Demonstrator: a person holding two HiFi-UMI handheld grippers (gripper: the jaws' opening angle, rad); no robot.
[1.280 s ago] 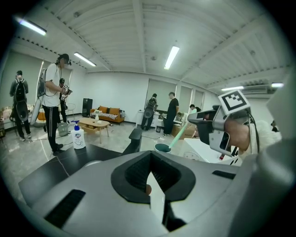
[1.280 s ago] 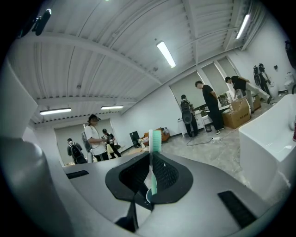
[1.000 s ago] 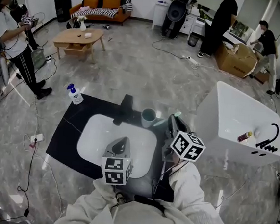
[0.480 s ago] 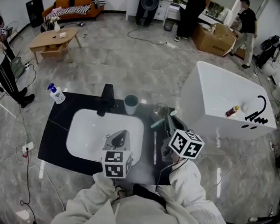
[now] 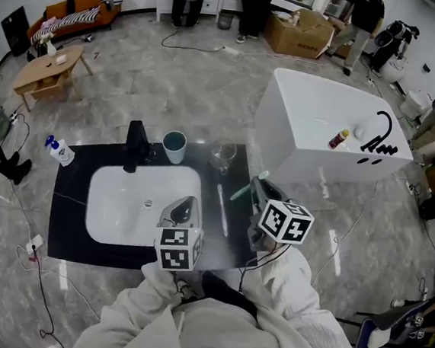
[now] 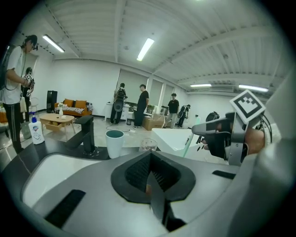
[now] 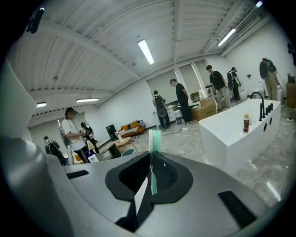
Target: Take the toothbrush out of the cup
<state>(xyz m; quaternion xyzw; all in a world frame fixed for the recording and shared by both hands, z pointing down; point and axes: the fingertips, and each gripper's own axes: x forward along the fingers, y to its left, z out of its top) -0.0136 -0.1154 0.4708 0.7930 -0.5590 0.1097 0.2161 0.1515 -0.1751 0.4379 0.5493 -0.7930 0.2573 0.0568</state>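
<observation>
Pinching toothbrush (image 7: 155, 139) (own view), R hand-held gripper (image 7: 151, 159) sits apart from cup (image 5: 174, 145) (head view); L hand-held gripper (image 6: 150, 159) closed.

Your mint-green toothbrush (image 7: 154, 137) is out of the clear glass cup (image 5: 221, 156), clamped by its handle in your right gripper (image 5: 256, 187), bristle head poking past the jaws. The cup stands upright on the dark counter nearby.

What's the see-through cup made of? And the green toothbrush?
The see-through cup is probably glass or clear plastic: the counter shows through it. The toothbrush, pinched in the right gripper, looks like smooth mint-green plastic, evenly coloured and thin.
</observation>
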